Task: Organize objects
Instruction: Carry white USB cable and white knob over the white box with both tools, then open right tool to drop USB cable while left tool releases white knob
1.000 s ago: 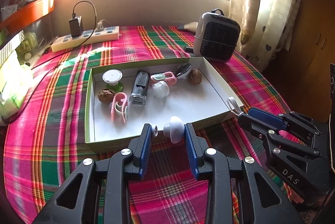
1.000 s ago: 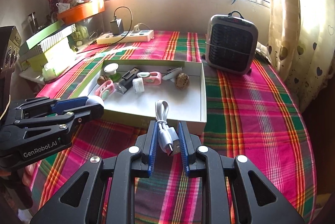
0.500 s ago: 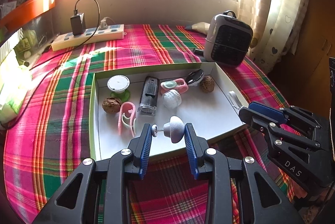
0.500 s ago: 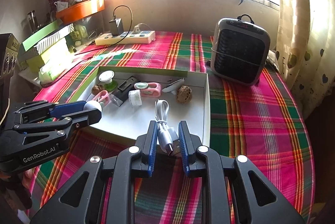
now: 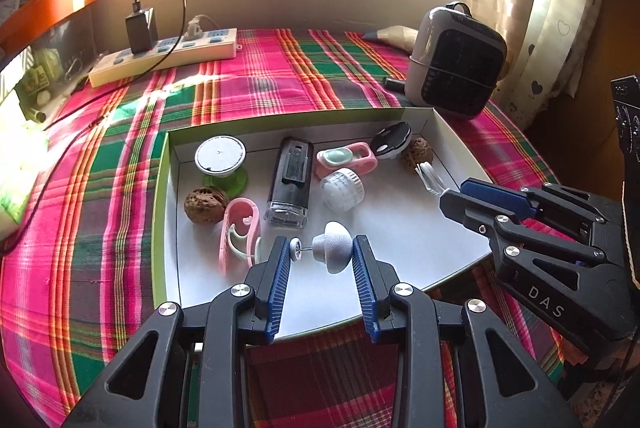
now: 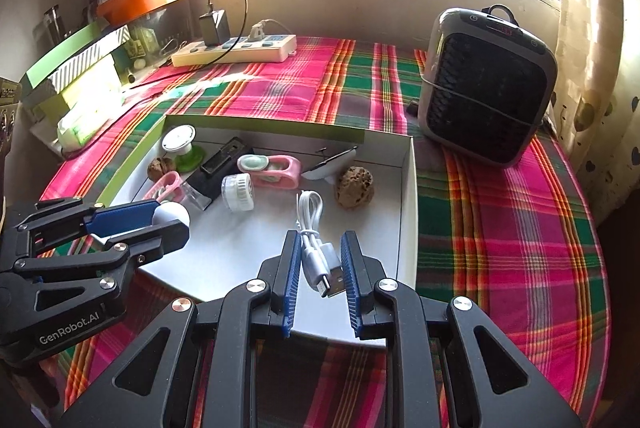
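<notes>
Left gripper (image 5: 322, 254) clamps a white knob (image 5: 332, 252) above the box (image 5: 160, 196) at 6 o'clock. Right gripper (image 6: 320, 264) pinches a white cable (image 6: 316, 248) over the box's 5 o'clock corner.

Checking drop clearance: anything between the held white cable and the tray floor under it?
Nothing visible. The right gripper holds the white cable over bare tray floor; the nearest item, a walnut, lies farther back.

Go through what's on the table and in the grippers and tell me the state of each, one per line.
Left gripper: shut on the grey knob, above the box.
Right gripper: shut on the folded white cable.
Box: open, holds small items.
Power strip: black charger plugged in.
Heater: upright, beside the box.
</notes>
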Available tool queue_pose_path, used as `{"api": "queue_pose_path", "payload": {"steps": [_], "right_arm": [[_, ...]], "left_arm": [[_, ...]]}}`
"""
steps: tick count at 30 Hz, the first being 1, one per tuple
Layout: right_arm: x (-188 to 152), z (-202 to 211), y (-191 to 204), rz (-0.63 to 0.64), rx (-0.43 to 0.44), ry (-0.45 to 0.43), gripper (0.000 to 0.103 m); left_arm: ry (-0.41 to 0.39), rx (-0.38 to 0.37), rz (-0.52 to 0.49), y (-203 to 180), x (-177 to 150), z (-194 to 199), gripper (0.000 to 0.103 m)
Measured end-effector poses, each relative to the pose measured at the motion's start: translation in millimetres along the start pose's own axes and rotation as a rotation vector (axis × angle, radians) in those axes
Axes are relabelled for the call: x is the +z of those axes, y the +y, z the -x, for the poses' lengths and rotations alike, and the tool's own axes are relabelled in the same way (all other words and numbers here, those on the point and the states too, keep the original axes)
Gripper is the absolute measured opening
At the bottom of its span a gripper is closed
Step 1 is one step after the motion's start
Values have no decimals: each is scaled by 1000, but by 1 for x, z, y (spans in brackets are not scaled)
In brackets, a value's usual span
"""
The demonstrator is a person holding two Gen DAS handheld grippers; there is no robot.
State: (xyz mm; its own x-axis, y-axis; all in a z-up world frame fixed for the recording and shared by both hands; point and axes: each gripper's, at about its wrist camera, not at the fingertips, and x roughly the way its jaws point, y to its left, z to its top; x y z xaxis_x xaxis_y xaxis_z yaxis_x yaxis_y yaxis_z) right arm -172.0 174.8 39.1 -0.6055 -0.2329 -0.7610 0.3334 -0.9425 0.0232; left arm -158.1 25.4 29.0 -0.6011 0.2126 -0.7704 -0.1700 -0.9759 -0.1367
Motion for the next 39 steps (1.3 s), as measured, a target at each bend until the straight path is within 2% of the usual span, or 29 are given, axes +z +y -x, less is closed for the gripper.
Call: {"api": "queue_pose_path", "payload": {"steps": [15, 39], "right_arm": [[3, -25, -5, 40, -11, 50, 22], [3, -33, -5, 67, -23, 48, 23]], "left_arm": [[38, 23, 3, 0, 3, -21, 30], [49, 51, -8, -2, 4, -27, 30]]}}
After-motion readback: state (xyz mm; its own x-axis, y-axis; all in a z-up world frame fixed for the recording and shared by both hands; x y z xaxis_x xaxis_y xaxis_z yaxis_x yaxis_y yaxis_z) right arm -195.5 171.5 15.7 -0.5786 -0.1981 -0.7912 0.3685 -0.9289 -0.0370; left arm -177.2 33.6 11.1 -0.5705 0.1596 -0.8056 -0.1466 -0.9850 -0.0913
